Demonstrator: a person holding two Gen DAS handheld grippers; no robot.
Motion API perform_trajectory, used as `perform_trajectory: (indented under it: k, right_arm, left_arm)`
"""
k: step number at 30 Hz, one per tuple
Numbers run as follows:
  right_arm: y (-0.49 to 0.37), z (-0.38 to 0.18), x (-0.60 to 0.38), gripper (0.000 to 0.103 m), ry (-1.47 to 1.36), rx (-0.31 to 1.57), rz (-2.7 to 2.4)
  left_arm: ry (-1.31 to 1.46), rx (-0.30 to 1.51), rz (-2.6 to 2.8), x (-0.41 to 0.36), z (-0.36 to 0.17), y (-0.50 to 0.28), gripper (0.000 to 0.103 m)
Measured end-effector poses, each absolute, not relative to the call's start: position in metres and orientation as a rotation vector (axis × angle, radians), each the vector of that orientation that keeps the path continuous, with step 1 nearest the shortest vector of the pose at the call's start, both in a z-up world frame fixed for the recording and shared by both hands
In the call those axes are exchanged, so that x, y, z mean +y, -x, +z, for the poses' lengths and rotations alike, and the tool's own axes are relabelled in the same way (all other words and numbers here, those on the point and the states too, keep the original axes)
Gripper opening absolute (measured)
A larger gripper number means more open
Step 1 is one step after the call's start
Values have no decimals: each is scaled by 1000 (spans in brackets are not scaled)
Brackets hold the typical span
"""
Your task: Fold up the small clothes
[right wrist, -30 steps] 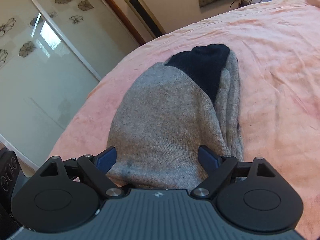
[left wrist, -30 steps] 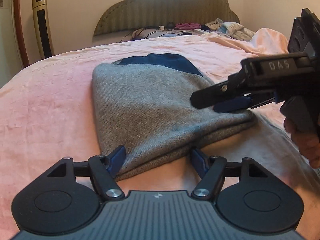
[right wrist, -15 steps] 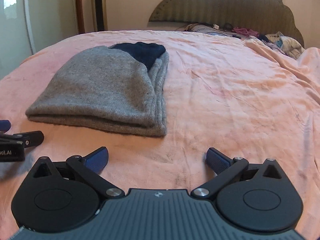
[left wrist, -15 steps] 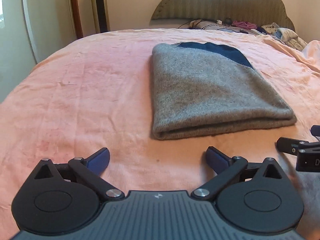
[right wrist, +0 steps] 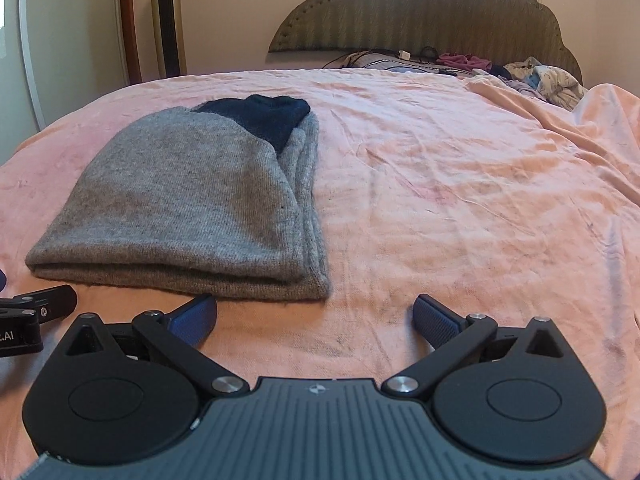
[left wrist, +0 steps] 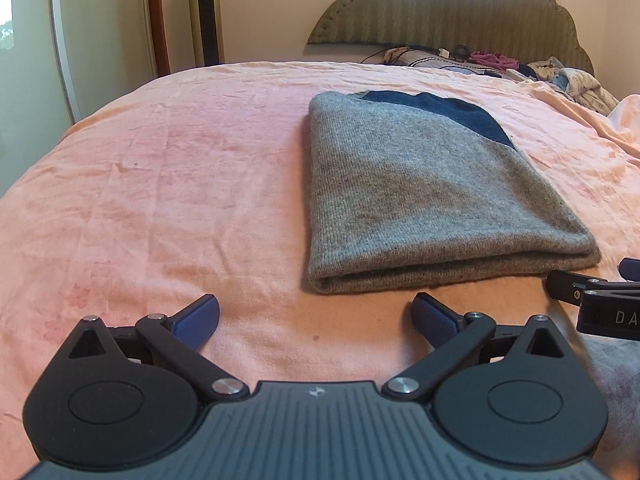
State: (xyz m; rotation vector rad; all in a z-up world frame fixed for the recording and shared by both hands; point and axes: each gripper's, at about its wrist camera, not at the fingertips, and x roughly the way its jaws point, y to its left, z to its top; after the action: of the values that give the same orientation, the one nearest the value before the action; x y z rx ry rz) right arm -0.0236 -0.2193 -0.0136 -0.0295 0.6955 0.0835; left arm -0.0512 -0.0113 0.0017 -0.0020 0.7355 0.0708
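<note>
You have one bed (left wrist: 168,184) before you, covered by one pink sheet (right wrist: 460,184) that is creased and faintly stained, and everything else can be placed from it. At its far end stands one scalloped, striped headboard (left wrist: 444,8), and along that end lies one heap of mixed clothes (right wrist: 536,76) with a cable among them. Beyond the bed's far left corner stands one tall gold tower unit (left wrist: 205,12) against a cream wall, next to a wooden frame and a flower-patterned door. On the sheet, in the near half of the bed, lies one folded grey sweater (left wrist: 432,208) with a dark blue part showing at its far end; it rests flat, layered edges toward you, and nothing touches it. You hold two grippers. Your left gripper (left wrist: 316,318) sits just short of the sweater's near edge, its jaws having just been opening and now spread wide with only sheet between them. Your right gripper (right wrist: 315,318) is the same, wide apart and empty, by the sweater's near right corner.
</note>
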Motion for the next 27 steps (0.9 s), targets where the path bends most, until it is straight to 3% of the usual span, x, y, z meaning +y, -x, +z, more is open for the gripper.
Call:
perform_trajectory:
  k: [27]
  right_arm:
    - [26,-13,-218,103,31,693,84]
  left_arm:
    - [-4,767,60,-9,4,45,103]
